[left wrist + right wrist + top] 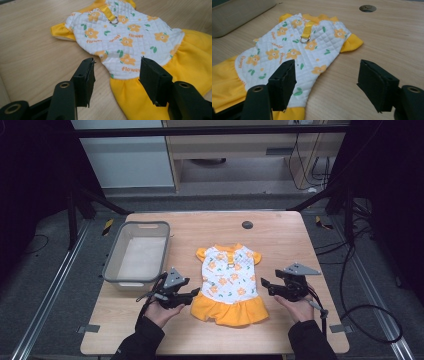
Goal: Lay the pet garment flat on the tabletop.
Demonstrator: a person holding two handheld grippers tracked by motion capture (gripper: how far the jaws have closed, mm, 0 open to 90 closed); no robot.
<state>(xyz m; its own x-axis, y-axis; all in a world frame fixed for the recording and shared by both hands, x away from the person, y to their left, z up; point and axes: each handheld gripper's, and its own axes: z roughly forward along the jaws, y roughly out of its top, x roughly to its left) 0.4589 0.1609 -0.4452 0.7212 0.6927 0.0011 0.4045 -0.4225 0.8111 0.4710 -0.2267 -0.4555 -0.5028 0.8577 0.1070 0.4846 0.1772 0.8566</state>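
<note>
A small pet dress point(230, 282) lies flat in the middle of the wooden table, its white quilted top printed with orange flowers and its skirt yellow. A metal ring point(113, 20) on a yellow strap sits near the collar point(304, 39). My left gripper point(196, 292) is at the dress's left side by the skirt seam, jaws open around the waist edge point(117, 75). My right gripper point(263, 284) hovers open at the dress's right side, just off its edge point(325, 75). Neither holds anything.
A grey plastic basket point(136, 254) stands at the table's left, close behind my left hand. A dark round hole point(247, 224) marks the far middle of the tabletop. Cables trail on the floor at the right.
</note>
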